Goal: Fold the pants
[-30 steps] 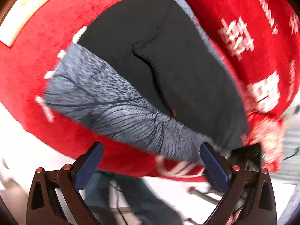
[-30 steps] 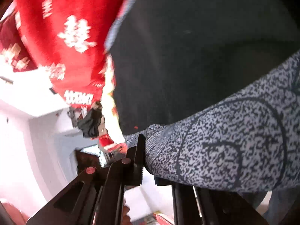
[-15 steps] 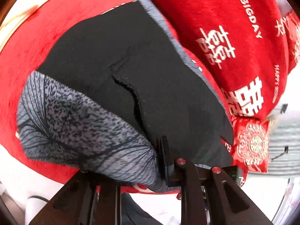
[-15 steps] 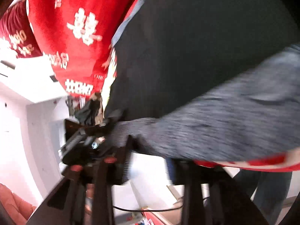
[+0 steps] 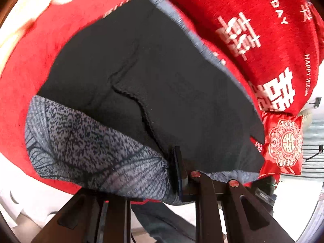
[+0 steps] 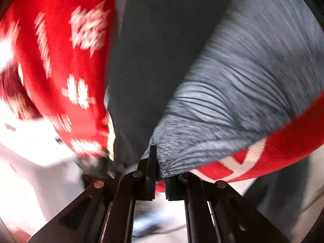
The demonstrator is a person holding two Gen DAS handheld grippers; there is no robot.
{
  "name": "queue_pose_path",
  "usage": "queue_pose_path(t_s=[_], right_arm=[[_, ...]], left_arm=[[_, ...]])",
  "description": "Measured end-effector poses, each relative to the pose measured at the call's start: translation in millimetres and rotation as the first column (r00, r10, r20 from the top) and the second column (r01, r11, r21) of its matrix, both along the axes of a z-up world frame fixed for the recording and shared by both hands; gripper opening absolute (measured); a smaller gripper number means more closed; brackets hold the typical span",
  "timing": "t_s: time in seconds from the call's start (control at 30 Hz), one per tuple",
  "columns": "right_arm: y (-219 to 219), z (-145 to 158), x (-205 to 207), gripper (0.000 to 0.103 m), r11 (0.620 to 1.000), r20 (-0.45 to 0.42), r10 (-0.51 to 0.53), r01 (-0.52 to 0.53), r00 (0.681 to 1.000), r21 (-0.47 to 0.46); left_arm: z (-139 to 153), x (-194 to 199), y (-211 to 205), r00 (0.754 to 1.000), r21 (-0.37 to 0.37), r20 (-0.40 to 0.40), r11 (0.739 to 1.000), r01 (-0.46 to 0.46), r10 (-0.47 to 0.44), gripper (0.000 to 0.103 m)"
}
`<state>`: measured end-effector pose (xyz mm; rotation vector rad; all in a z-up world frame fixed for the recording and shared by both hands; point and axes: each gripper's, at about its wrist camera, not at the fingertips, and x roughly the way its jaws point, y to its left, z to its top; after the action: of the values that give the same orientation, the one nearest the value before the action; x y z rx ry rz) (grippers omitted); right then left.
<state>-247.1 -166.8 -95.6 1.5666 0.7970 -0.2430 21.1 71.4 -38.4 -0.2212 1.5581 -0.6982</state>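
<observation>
At bed edge: both hand-held grippers, left [image 5: 154, 184] and right [image 6: 160, 174], clamped on pants [image 5: 141, 77] hem.

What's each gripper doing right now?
Left gripper: shut on the grey patterned waistband of the black pants.
Right gripper: shut on the same waistband.

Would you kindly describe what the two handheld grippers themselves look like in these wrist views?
Both are black. The left gripper has flat angular linkage arms with slot-shaped cutouts, small round copper-coloured pivot pins, and a thin dark blue pad lining its finger. The right gripper shows the same black linkages, cutouts and round pins; blur hides its pad colour. No cables, markings or sleeves are visible.
</observation>
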Motion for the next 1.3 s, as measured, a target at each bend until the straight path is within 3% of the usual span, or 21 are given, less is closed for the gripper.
queue_pose_path(t_s=[0.03, 0.13, 0.4, 0.57, 0.73, 0.8, 0.93, 1.0, 1.07, 1.1, 1.2, 1.23, 1.3], right_arm=[[-2.3, 23.8, 8.0, 0.006, 0.995, -0.01, 0.068, -0.069, 0.998, -0.075], [-14.5, 65.6, 24.7, 0.007, 0.973, -0.014, 0.166, -0.166, 0.986, -0.162], [-96.1, 106.2, 105.6, 0.01, 0.936, -0.005, 0.307, -0.303, 0.952, -0.178], [-154.2, 84.2, 185.9, 0.011, 0.902, -0.074, 0.403, -0.41, 0.912, -0.137], [-196.3, 16.3, 246.9, 0.011, 0.865, -0.16, 0.484, -0.498, 0.86, -0.066], [-205.0, -5.2, 257.2, 0.011, 0.865, -0.167, 0.483, -0.498, 0.859, -0.057], [-212.6, -19.0, 258.6, 0.012, 0.88, -0.121, 0.467, -0.474, 0.876, -0.032], [-207.2, -4.4, 257.6, 0.031, 0.855, -0.123, 0.505, -0.515, 0.854, -0.063], [-204.1, 16.6, 260.0, 0.088, 0.832, -0.097, 0.535, -0.543, 0.839, -0.11], [-199.9, 29.9, 260.5, 0.093, 0.82, -0.104, 0.545, -0.554, 0.832, -0.145], [-179.5, 72.4, 265.6, 0.092, 0.756, -0.139, 0.582, -0.597, 0.801, -0.269], [-172.6, 79.9, 265.2, 0.088, 0.745, -0.122, 0.598, -0.605, 0.792, -0.281], [-157.4, 81.5, 272.8, 0.066, 0.718, -0.118, 0.631, -0.635, 0.766, -0.286]], left_arm=[[6.9, 1.2, -0.9, 1.0, -0.006, 0.009, 1.0, -0.005, 0.005, 0.022], [30.1, 8.9, -10.2, 0.999, -0.03, 0.035, 0.999, -0.025, 0.026, 0.022], [62.6, 61.9, -65.9, 0.989, -0.053, 0.107, 0.994, -0.093, 0.098, 0.022], [47.2, 114.6, -116.4, 0.98, 0.005, 0.18, 0.996, -0.085, 0.083, 0.027], [-13.1, 162.4, -151.9, 0.979, 0.095, 0.192, 0.992, -0.081, 0.061, 0.027], [-38.2, 173.0, -157.8, 0.984, 0.123, 0.163, 0.989, -0.085, 0.064, 0.028], [-31.8, 173.5, -155.3, 0.987, 0.129, 0.147, 0.988, -0.083, 0.064, 0.028], [-14.6, 165.5, -148.6, 0.985, 0.164, 0.165, 0.984, -0.068, 0.041, 0.028], [7.4, 159.3, -145.1, 0.981, 0.184, 0.194, 0.981, -0.057, 0.02, 0.028], [17.2, 156.1, -140.8, 0.978, 0.192, 0.21, 0.98, -0.055, 0.014, 0.028], [42.3, 147.9, -125.8, 0.962, 0.25, 0.271, 0.965, -0.08, 0.009, 0.028], [44.6, 146.7, -121.9, 0.958, 0.267, 0.286, 0.959, -0.092, 0.012, 0.028], [39.4, 145.9, -121.8, 0.954, 0.303, 0.3, 0.948, -0.097, 0.002, 0.028]])
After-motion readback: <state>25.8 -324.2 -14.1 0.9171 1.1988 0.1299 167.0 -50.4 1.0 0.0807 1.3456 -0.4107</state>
